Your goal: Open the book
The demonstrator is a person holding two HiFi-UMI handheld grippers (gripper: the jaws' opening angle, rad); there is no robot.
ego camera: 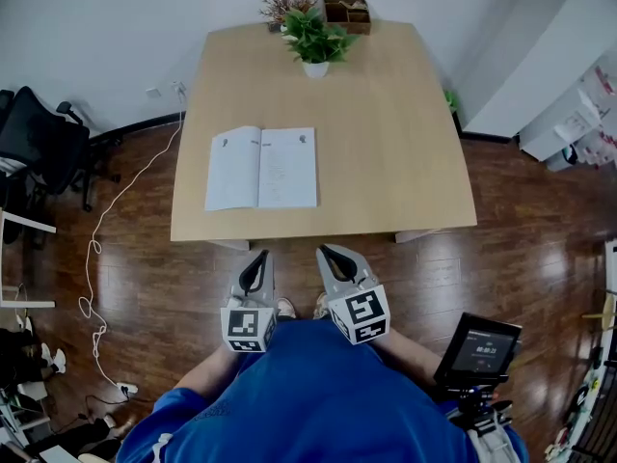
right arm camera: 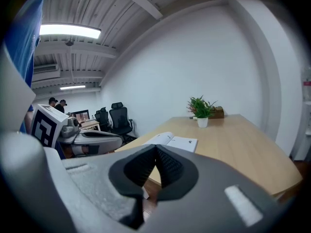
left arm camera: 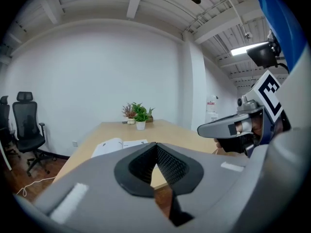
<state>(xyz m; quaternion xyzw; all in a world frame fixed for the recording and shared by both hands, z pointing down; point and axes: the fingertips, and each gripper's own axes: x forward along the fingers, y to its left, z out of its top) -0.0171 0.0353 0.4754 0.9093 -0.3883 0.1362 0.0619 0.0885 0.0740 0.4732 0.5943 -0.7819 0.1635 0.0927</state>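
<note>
Book (ego camera: 261, 168) lies open on the table (ego camera: 405, 162), left of frame center, plant (ego camera: 314, 39) at top edge; left gripper (ego camera: 256, 263) and right gripper (ego camera: 331, 257) sit lower center, off the table, jaws clenched and empty.

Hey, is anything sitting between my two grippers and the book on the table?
Nothing visible. The left gripper and right gripper are both shut, short of the table, with only its bare near edge before the open book. The potted plant stands beyond the book.
</note>
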